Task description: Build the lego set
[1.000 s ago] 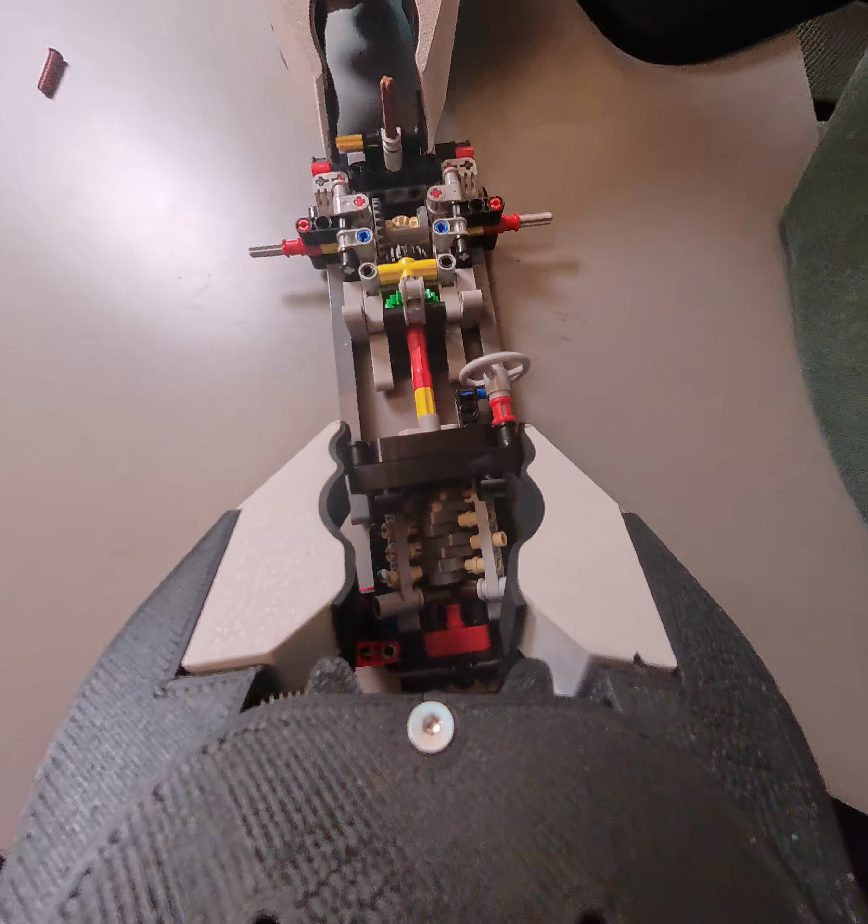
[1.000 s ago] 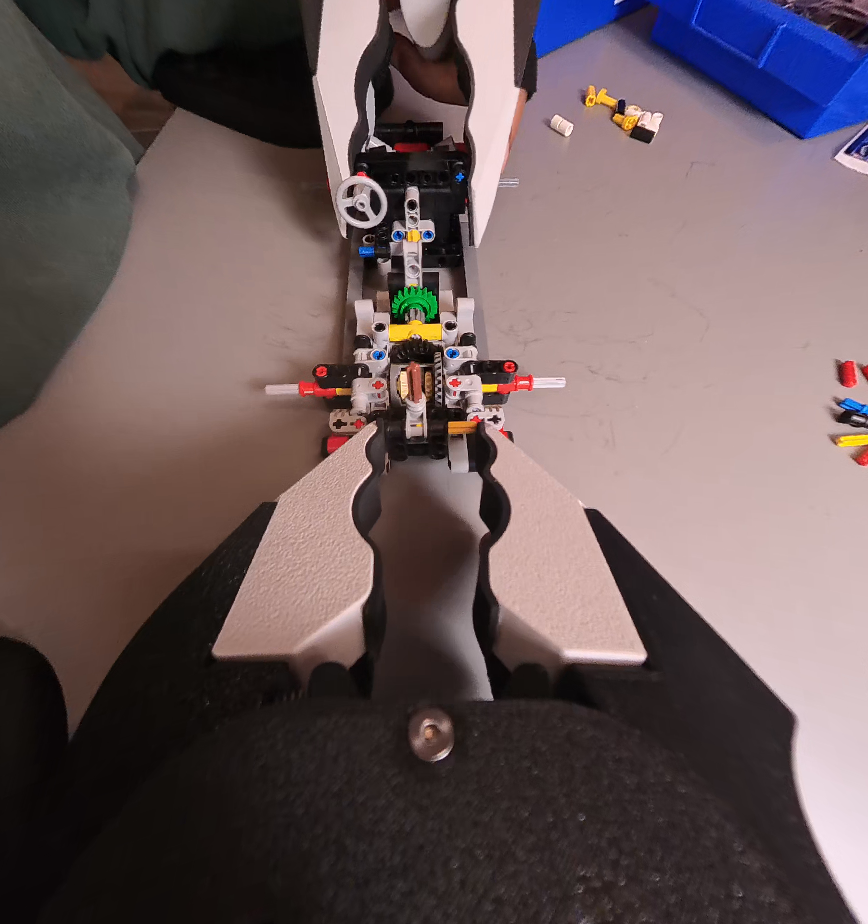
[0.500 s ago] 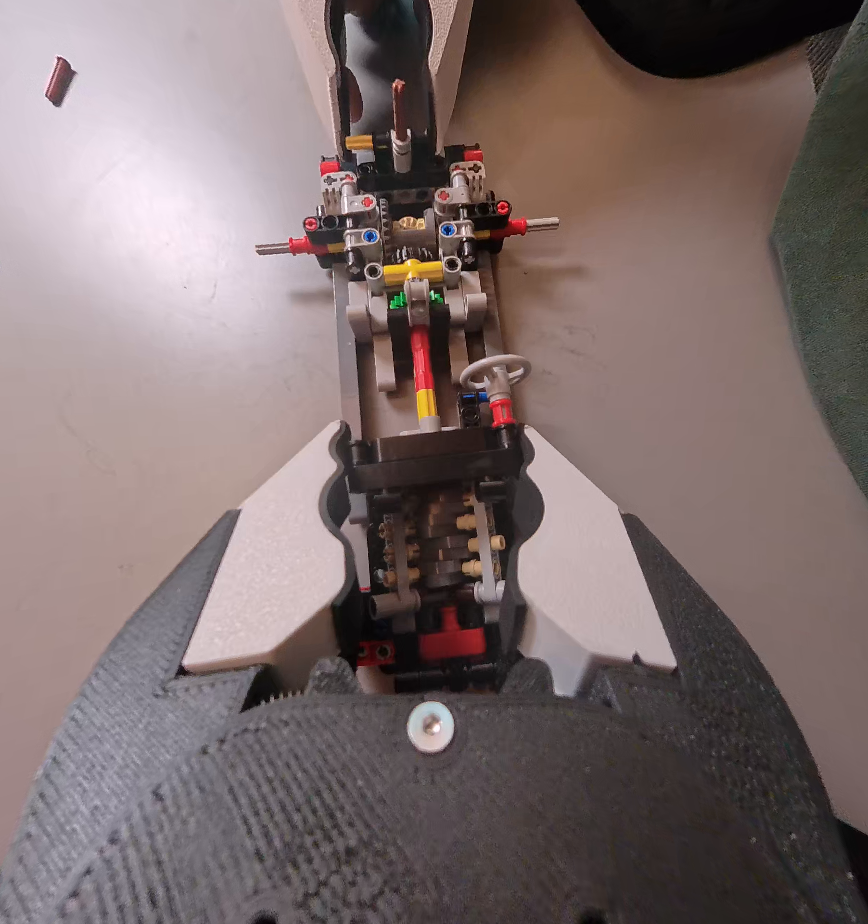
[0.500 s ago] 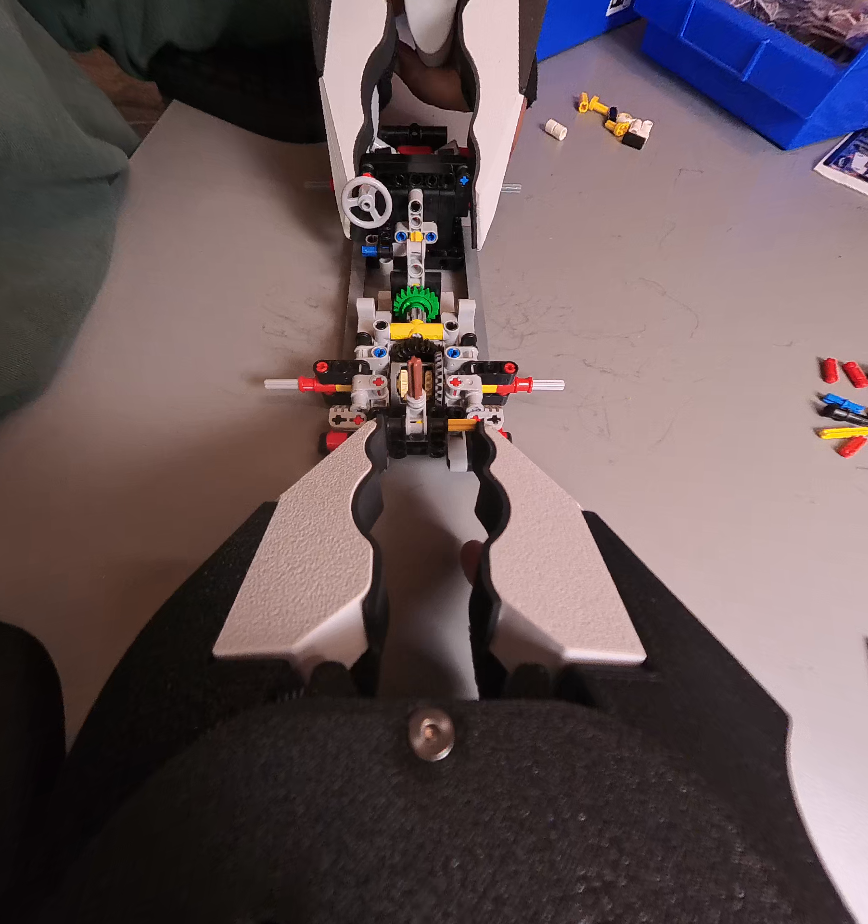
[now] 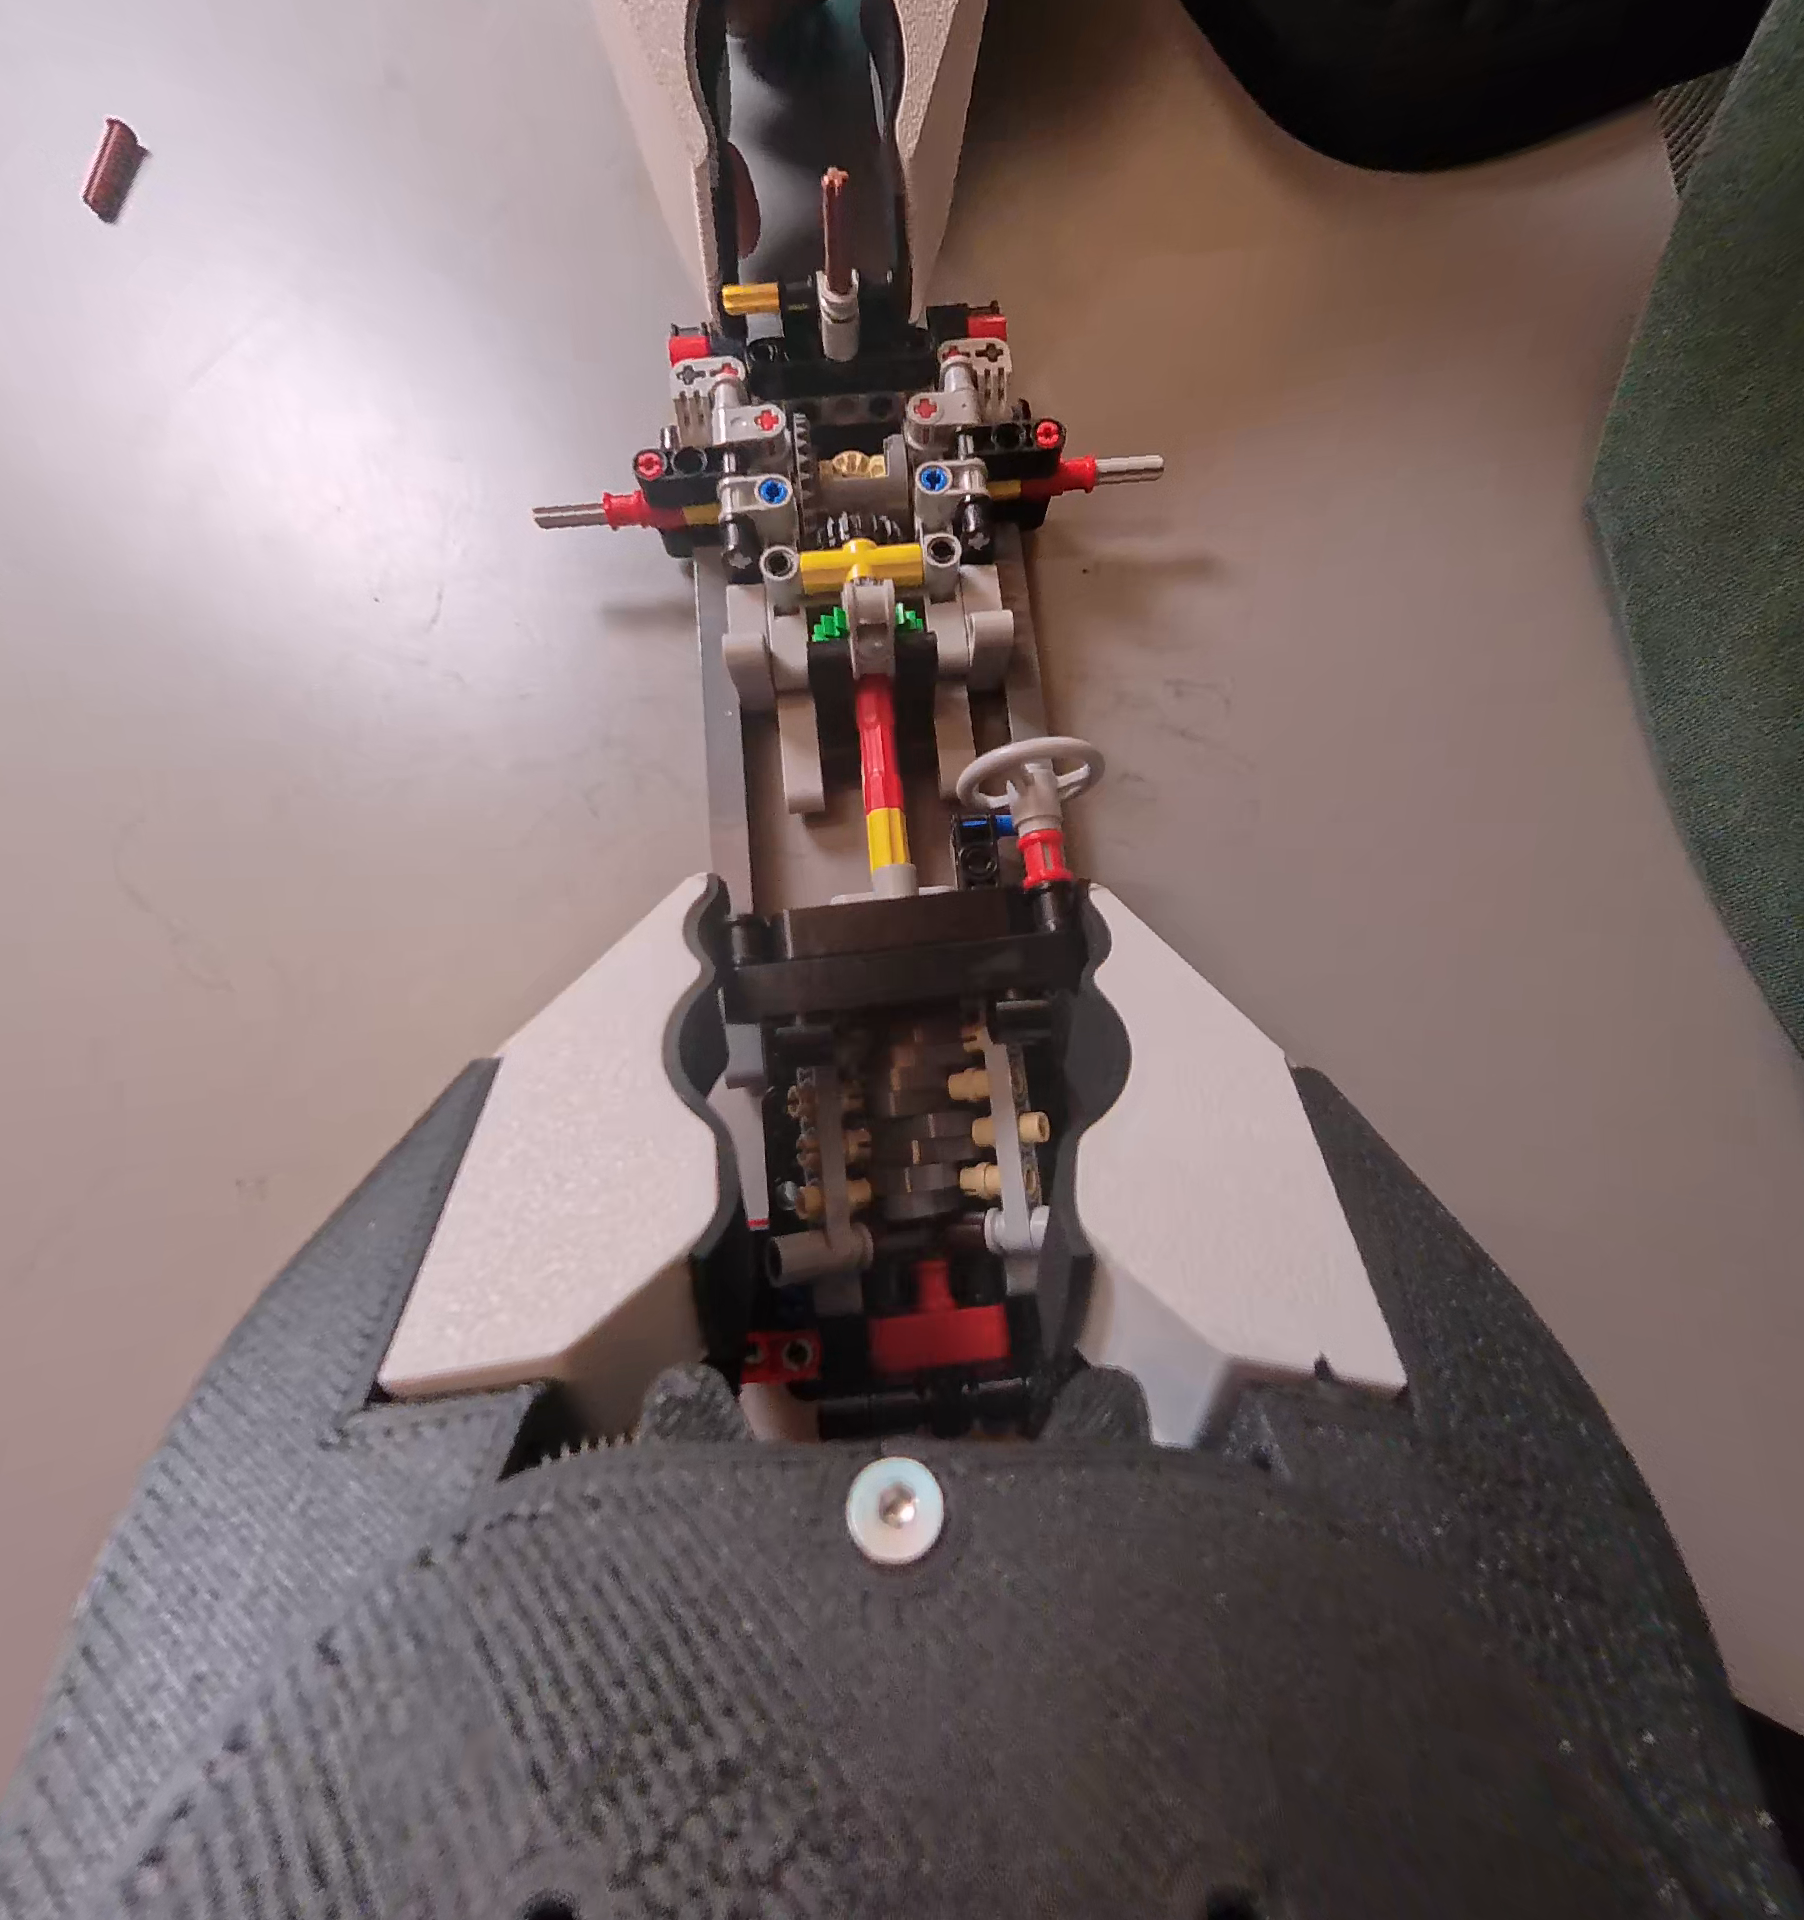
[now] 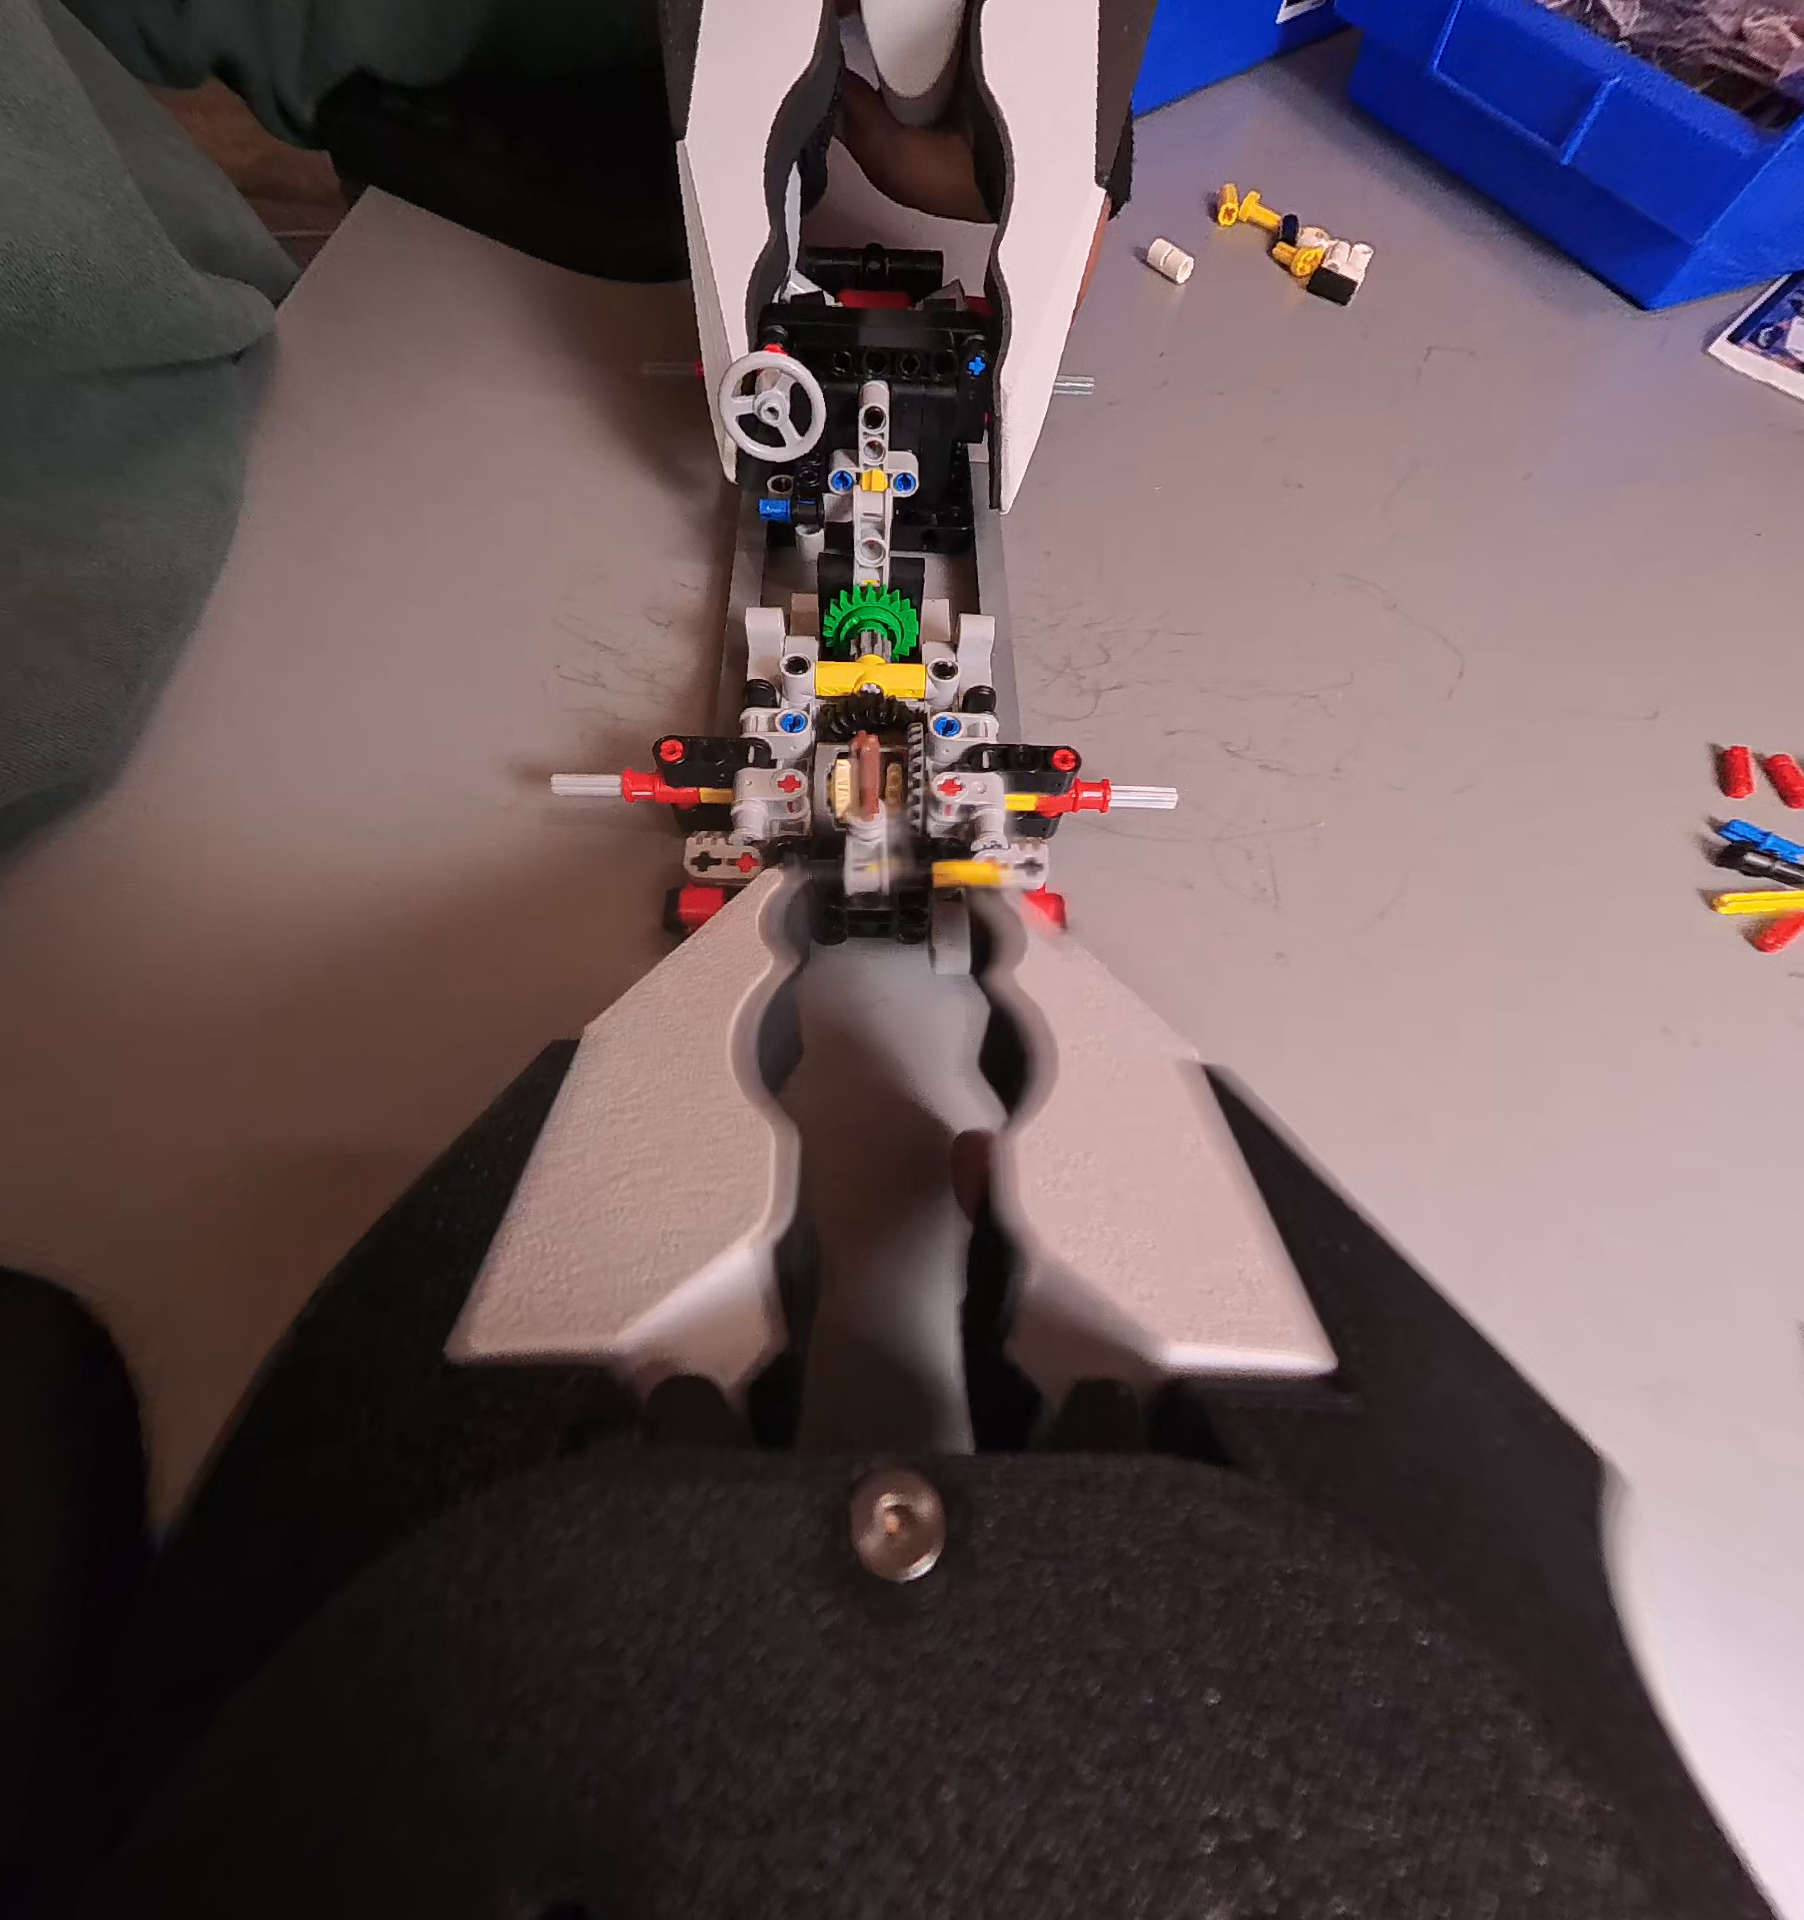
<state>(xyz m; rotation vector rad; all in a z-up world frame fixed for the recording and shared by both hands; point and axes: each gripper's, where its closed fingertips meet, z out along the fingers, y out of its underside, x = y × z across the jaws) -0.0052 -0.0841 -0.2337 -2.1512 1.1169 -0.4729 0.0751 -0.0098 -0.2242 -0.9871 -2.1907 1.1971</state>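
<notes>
A long lego car chassis (image 5: 867,727) lies lengthwise on the grey table between my two grippers. It has a grey steering wheel (image 5: 1028,769), a red and yellow shaft and a green gear (image 6: 870,618). My left gripper (image 5: 893,904) is shut on its black engine end. My right gripper (image 6: 872,914) is shut on the opposite end, by the cross axle with red bushes. A brown axle (image 5: 836,223) stands up at that end. Each gripper also shows in the other view: the right one (image 5: 815,260) and the left one (image 6: 867,488).
Blue bins (image 6: 1604,135) and a booklet (image 6: 1802,332) stand at the far right. Loose pins lie at right (image 6: 1781,852) and near the bins (image 6: 1293,244). A dark red piece (image 5: 113,182) lies apart. Green fabric (image 5: 1750,520) borders the table edge. My right fingertips sit around 12 centimetres from my left ones.
Both grippers and the chassis have shifted together a little across the table. The loose pieces slide in both views. The hold on each end looks the same.
</notes>
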